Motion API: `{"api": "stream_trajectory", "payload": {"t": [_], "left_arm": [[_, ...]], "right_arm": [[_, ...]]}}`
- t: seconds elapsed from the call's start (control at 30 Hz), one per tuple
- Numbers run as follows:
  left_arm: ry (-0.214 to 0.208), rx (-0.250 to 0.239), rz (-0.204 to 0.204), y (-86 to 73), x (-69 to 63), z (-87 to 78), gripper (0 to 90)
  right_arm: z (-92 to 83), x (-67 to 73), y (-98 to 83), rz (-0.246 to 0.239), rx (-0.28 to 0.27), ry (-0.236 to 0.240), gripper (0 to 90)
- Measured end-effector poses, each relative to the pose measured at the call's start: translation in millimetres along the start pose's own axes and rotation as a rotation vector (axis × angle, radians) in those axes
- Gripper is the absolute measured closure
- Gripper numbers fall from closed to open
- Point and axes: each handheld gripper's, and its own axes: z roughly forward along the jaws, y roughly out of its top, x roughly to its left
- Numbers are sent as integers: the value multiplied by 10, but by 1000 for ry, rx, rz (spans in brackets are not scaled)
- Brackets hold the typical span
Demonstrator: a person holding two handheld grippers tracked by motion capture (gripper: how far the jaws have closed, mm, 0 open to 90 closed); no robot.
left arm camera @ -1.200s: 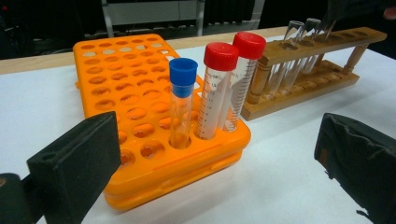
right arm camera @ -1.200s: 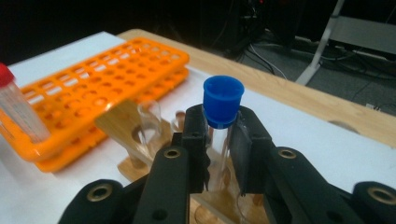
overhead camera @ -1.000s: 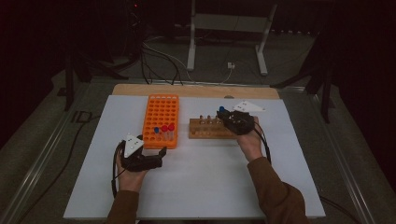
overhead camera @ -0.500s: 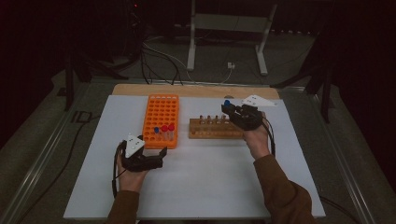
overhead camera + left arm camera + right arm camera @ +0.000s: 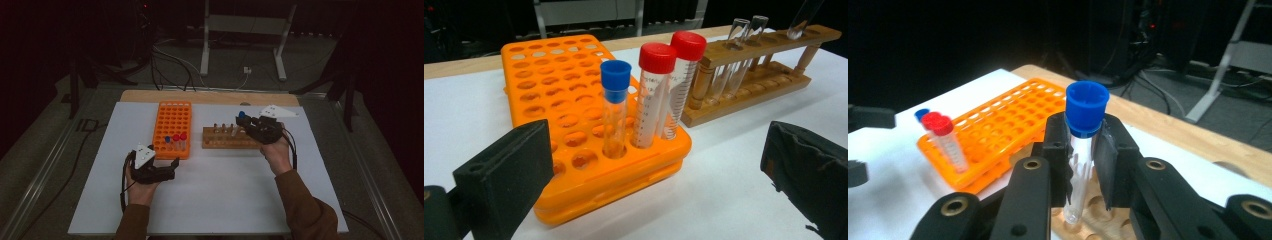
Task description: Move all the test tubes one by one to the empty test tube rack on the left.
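- Blue-capped tube (image 5: 1083, 150) is clamped just below its cap by the right gripper (image 5: 1087, 150), its base hanging over the wooden rack (image 5: 227, 137).
- Risk: its tip appears off-centre over a hole; lowering it could catch the rim and tilt it.
- Left gripper (image 5: 167, 167) rests idle with jaws spread, near the orange rack (image 5: 569, 120).

Room dark; light falls mainly on the bench (image 5: 210, 200), which has a white top with a bare wooden strip (image 5: 150, 96) along its far edge. Grey floor (image 5: 45, 145) around it. Behind the bench, a white metal stand (image 5: 205, 50) with two splayed legs; black cables (image 5: 170, 65) trail across the floor beside it. Far background black, one small red indicator light (image 5: 145, 6).
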Motion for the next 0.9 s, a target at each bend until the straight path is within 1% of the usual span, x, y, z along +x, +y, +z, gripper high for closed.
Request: {"api": "stream_trajectory", "payload": {"t": [0.1,0.13,0.2,0.27,0.37,0.57,0.8,0.9], "left_arm": [[5,-9,-2,26,-21,-6,11],[10,-10,7,39,-36,-8,11],[5,-12,23,66,-73,-12,11],[4,-5,48,94,-121,-4,11],[-8,-6,70,141,-201,19,12],[-49,-11,113,242,-383,88,15],[-81,-17,125,339,-547,224,17],[-100,-16,127,368,-621,287,35]], "right_arm": [[17,35,-53,5,12,16,771],[24,47,-71,8,12,26,771],[36,78,-110,14,19,41,770],[48,113,-146,11,31,51,770],[60,160,-186,7,44,62,770],[62,237,-205,3,48,87,769],[92,309,-217,-6,60,106,769],[105,349,-221,-8,66,117,769]]}}
